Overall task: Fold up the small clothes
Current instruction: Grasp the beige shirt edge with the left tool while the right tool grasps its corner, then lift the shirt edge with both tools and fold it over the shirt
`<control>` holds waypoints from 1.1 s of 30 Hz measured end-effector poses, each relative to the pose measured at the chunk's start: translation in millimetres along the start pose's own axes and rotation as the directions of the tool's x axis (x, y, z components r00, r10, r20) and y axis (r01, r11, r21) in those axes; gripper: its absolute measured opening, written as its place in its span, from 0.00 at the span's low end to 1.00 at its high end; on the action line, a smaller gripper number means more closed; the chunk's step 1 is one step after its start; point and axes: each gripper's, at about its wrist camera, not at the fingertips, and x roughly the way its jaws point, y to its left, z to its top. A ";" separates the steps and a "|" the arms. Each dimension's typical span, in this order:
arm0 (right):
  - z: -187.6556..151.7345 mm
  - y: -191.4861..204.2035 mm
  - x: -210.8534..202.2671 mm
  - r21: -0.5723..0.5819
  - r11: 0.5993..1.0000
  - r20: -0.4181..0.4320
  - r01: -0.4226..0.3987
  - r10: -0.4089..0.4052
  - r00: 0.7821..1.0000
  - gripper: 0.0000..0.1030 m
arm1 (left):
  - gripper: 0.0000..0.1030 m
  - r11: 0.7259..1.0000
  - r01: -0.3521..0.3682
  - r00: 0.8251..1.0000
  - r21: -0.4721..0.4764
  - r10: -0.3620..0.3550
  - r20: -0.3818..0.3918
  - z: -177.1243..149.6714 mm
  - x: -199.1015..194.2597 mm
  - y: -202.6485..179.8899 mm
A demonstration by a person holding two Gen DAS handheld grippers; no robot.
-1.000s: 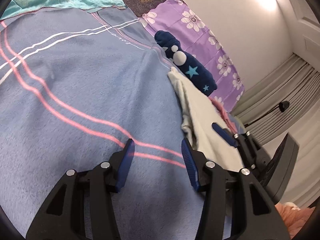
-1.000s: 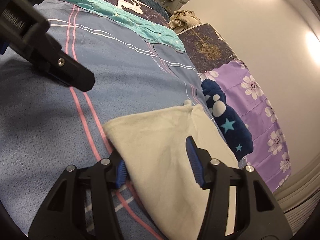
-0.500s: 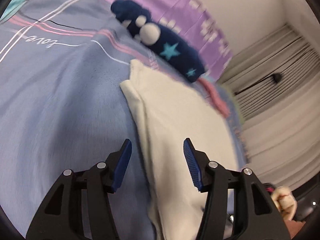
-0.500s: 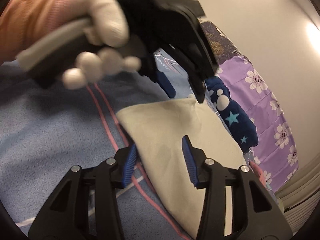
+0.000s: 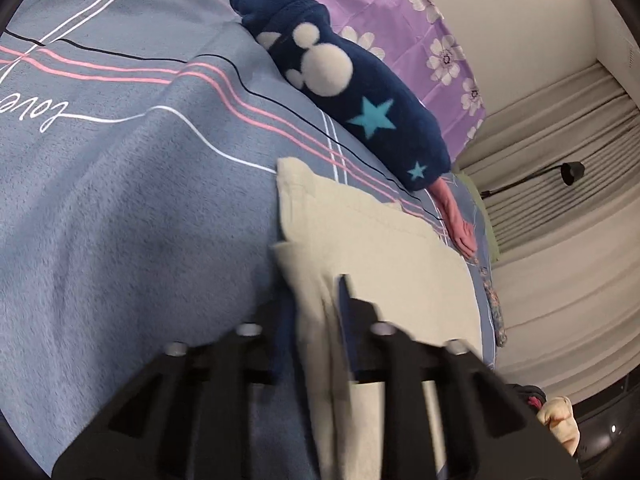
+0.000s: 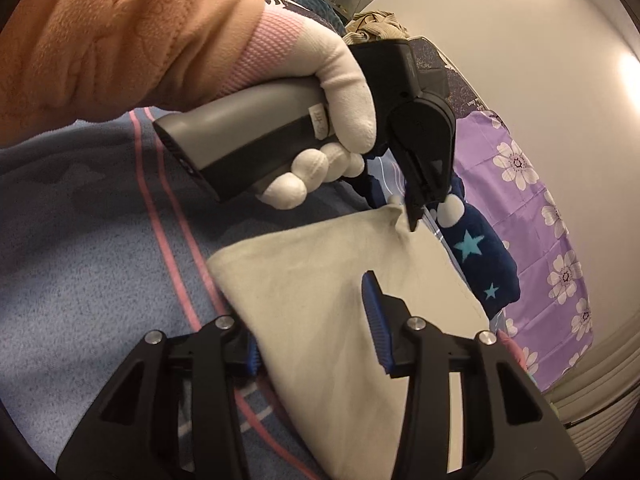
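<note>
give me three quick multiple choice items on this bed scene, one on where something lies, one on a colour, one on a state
1. The navy fleece roll lies:
A. on the cream cloth
B. beyond the cream cloth, beside the purple floral sheet
C. on the floor

2. The roll's stars are:
A. red
B. yellow
C. light blue

3. The left gripper is:
A. pinching the cloth's far corner
B. lying on the bed
C. holding the roll

Answers:
1 B, it sits past the cloth against the sheet
2 C, both stars read light blue
3 A, jaws closing, the corner bunches at its tips

You see warm indoor light, with bright glare on the wall (image 6: 560, 80) at the upper right of the right wrist view. Both views bend strongly toward dark round corners. In the left wrist view, the left gripper (image 5: 316, 320) at the bottom is blurred.
</note>
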 end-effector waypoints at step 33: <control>-118.1 -197.6 -95.9 0.757 0.492 0.338 -0.430 0.268 0.902 0.03 | 0.07 0.989 -0.027 0.992 0.144 0.008 0.130 8.8 -11.3 -165.0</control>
